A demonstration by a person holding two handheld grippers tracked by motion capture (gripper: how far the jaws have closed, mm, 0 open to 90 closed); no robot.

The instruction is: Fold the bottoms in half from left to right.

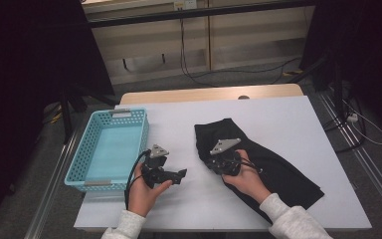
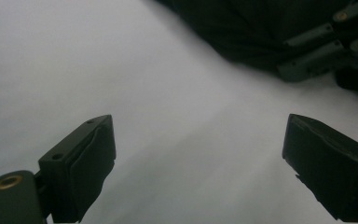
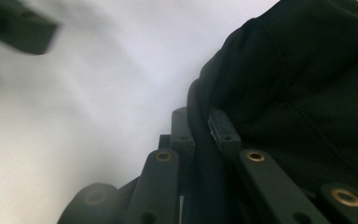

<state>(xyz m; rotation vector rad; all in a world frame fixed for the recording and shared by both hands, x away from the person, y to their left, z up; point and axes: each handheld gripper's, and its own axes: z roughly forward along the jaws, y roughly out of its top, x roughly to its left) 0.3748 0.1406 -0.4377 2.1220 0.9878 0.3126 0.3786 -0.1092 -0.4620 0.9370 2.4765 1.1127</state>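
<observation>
Item: one black garment (image 1: 268, 164), soft knit or jersey by the stitched seams we see in the right gripper view, lying spread and partly folded on the right half of the white surface (image 1: 179, 124), its long part running toward the near right corner. To the left we list a turquoise perforated basket (image 1: 82, 164), standing apart from the cloth and near the surface's left edge, nothing visible inside it. Right claw (image 1: 215, 163): clenched on the garment's left edge, where we see a ridge of black fabric pinched between the two jaws (image 3: 200, 140); the hold looks to take a fold rather than a single layer. Left claw (image 1: 179, 175): released, jaws standing wide over bare surface between basket and cloth, touching nothing that we can make out (image 2: 198, 154). Handling, in our judgement: light, limp, no stiffness of its own, so it will drape and trail from any single hold and drag across the surface instead of lifting as one piece. Not fragile, not slippery; the weave should sit firmly in a closed claw. We would take it at a hem or seamed edge, where the doubled cloth gives more to bite, and set the second claw on the same edge farther along so that the piece hangs flat between two holds.
</observation>
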